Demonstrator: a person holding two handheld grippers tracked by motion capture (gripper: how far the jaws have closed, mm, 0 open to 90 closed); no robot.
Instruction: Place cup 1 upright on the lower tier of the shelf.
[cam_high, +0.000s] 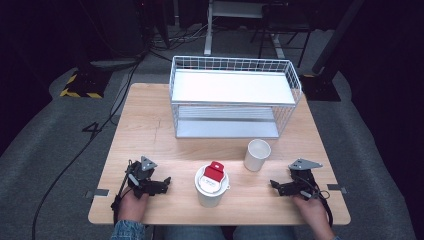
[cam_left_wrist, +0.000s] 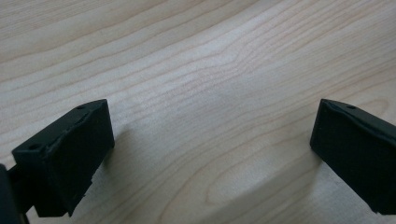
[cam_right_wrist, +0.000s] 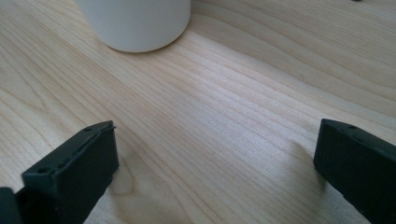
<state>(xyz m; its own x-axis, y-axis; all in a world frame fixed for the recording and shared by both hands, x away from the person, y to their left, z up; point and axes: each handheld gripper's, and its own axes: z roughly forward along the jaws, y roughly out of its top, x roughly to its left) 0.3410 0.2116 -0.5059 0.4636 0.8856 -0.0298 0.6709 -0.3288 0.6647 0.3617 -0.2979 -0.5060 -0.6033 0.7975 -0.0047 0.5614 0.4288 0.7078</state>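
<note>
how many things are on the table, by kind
cups: 2, a lidded cup with a red tab and an open cup
wire racks: 1, the rack
grippers: 2, the left gripper and the right gripper, both open and empty
total: 5

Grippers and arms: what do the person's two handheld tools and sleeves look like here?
Both are black. The left tool and right tool each carry a grey three-cornered plate on top and trail a black cable back along the hand. Their own views show two blocky black jaws with small screw holes on top. A blue denim cuff covers the left wrist.
</note>
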